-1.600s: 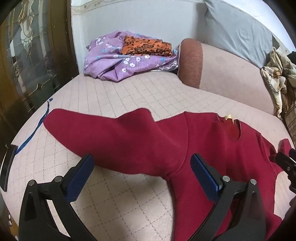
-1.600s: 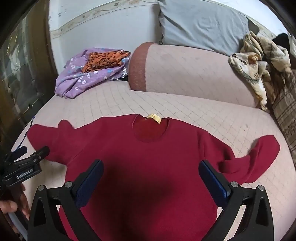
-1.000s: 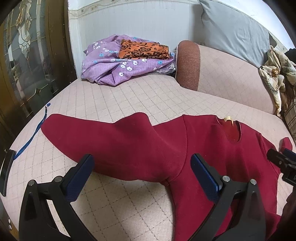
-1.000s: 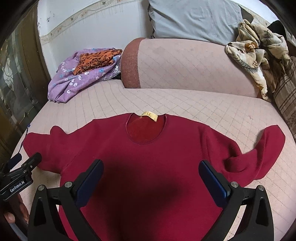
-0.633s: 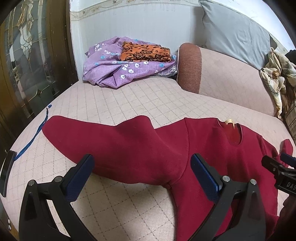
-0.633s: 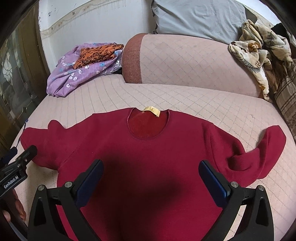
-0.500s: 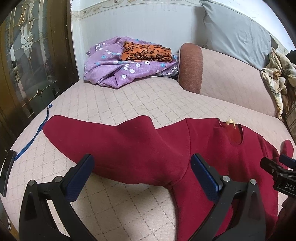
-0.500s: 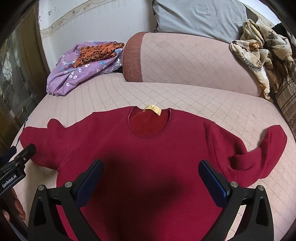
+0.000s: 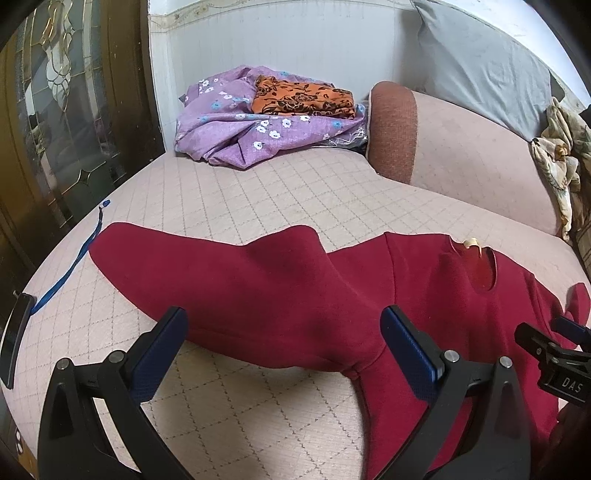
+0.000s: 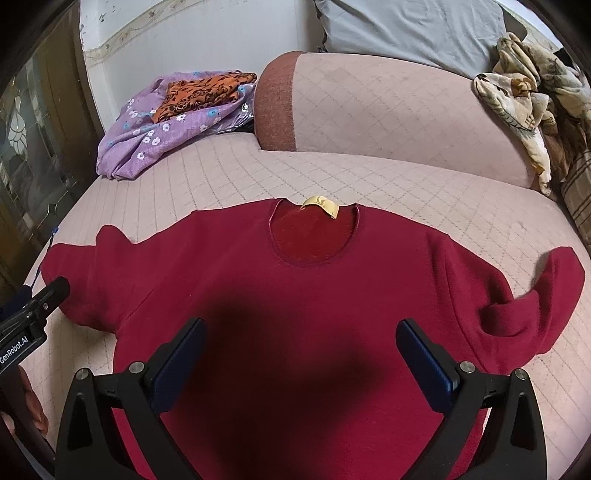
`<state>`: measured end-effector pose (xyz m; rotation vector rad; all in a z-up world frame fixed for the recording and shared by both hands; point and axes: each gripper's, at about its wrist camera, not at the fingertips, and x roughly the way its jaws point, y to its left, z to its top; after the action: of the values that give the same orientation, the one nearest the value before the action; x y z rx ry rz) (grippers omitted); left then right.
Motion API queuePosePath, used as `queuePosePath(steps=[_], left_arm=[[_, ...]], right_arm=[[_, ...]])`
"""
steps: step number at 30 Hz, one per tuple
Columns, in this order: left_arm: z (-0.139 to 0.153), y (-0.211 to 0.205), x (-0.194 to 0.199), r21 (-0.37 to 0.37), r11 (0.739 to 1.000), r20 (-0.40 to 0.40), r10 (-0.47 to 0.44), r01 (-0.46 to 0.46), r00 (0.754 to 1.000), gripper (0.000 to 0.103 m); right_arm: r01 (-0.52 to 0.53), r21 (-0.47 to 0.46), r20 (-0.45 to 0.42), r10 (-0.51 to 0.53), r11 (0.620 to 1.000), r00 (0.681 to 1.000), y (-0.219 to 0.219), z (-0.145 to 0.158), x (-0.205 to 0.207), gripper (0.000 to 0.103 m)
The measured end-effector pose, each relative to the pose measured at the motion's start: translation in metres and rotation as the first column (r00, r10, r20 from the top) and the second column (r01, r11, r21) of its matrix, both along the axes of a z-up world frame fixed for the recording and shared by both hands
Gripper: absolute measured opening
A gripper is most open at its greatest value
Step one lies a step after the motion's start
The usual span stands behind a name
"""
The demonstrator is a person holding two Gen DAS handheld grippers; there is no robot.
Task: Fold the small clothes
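Sweater: a dark red sweater lies spread front-up on the quilted pink bed cover, its neckline toward the bolster and its body running down under both grippers.
Bed cover: pale pink with a diamond stitch pattern, bare around the sweater on all visible sides.
Bolster: a long pink bolster with a rust-coloured end lies across the far side of the bed, with a grey pillow leaning behind it.
Purple cloth: a crumpled purple floral cloth sits in the far corner by the wall, with a folded orange patterned cloth on top of it.
Sleeves: the sweater's sleeve on the left gripper's side stretches out flat toward the bed edge; the other sleeve is bent back on itself near the shoulder.
Left gripper: the left gripper hovers over the flat sleeve near the armpit, its blue-padded fingers spread wide with nothing between them.
Right gripper: the right gripper hovers over the middle of the sweater's body, its fingers likewise spread wide and empty, casting a dark shadow on the fabric.
Blue cord: a thin blue cord lies on the cover just beyond the flat sleeve's cuff.
Label: a small yellow label sticks up at the back of the neckline.
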<state>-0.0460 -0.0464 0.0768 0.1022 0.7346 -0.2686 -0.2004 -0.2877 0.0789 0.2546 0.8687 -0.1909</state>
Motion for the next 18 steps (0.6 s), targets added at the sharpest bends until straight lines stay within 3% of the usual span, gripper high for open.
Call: queuePosePath(steps=[18], left_arm=[[-0.0041,-0.0104,-0.0030,0.018,0.999,-0.008,-0.029,0.029,1.000,0.103]], right_arm=[[0.028,0.007,-0.016,-0.028,1.000,0.999,-0.0057,-0.0087,0.0016,0.103]])
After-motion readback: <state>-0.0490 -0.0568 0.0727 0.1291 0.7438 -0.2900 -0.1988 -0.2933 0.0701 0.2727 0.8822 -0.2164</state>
